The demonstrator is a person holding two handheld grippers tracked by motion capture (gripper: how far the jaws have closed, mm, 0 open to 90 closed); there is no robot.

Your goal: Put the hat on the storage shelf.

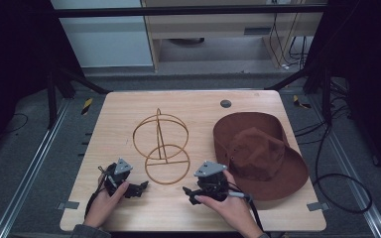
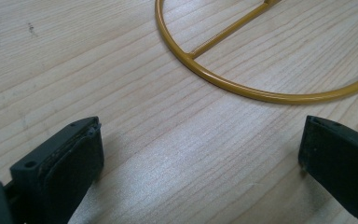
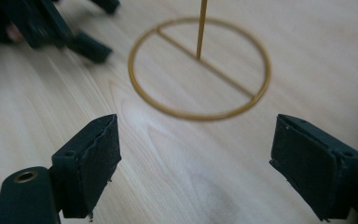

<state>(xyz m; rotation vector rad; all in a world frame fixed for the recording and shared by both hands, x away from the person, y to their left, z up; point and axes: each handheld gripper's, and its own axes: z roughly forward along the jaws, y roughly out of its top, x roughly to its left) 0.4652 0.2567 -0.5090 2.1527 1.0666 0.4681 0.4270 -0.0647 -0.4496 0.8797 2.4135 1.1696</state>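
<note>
Wooden table [image 1: 129, 114] across the middle of the high view; gold wire hat stand [image 1: 159, 146] at centre, brown hat [image 1: 258, 148] at right of centre, well apart from the stand, crown up, brim flat on the wood. Round base ring [image 1: 167, 164] of the stand flat on the table, thin upright rod rising from its crossbar to a larger hoop above.

Left gripper [image 1: 138, 188] at lower left of centre, low over the wood, just beside the base ring, jaws spread wide with nothing between them. In the left gripper view, bare wood between the two black pads [image 2: 74, 163], ring arc [image 2: 261, 95] curving across the upper right. Right gripper [image 1: 187, 192] at lower centre, likewise released and empty, just beside the ring's lower right edge. In the right gripper view, whole ring [image 3: 199, 69] ahead in the upper middle, rod [image 3: 201, 28] standing from the crossbar, left gripper [image 3: 51, 28] blurred at upper left.

Probably the opening step: steadying the stand, then fetching the hat. For doing it well:
- Left: forward and down, one pad on each side of the ring wire or the rod's foot, then a firm squeeze; thin round wire, likely to slip from a half-hearted pinch.
- Right: over toward the hat, a grip on the brim's near edge rather than the soft crown.
- Hat lifted high enough to clear the top hoop, then lowered centred over it.
- No sideways push on the stand; light, top-heavy, likely to tip.
</note>
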